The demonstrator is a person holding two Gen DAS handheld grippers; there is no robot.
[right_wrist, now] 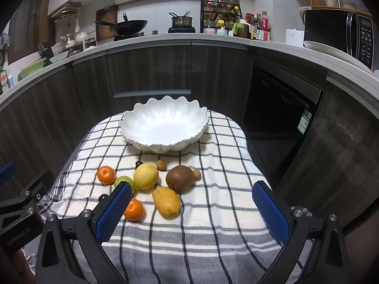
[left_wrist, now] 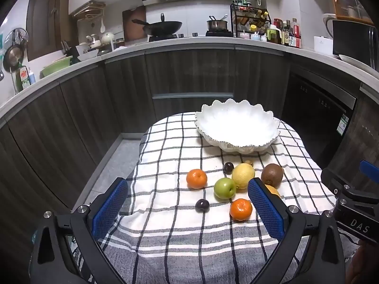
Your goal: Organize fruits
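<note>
Nearest, the left gripper (left_wrist: pixel 189 209) and the right gripper (right_wrist: pixel 191 209) are held above the near edge of the tabletop (right_wrist: pixel 213 248), each with its blue pads spread wide apart and nothing between them. Bare checked cloth (left_wrist: pixel 165 236) is seen in front of both, and the right half of the cloth in the right wrist view is unoccupied up to its right edge.

Just beyond, the fruits are clustered near the middle: a near orange (right_wrist: pixel 134 209), a mango (right_wrist: pixel 167 202), and a dark plum (left_wrist: pixel 202 205) lying apart on the left. A green apple (left_wrist: pixel 224 188) is touching a lemon (right_wrist: pixel 146 175); a kiwi (right_wrist: pixel 180 178) sits just right of the lemon, and a second orange (right_wrist: pixel 106 175) lies at the left of the group. A few small brown and dark fruits are scattered behind these.

Farthest, a white scalloped bowl (right_wrist: pixel 132 118) is set at the far edge of the cloth, well apart from the fruits, with nothing inside.
</note>
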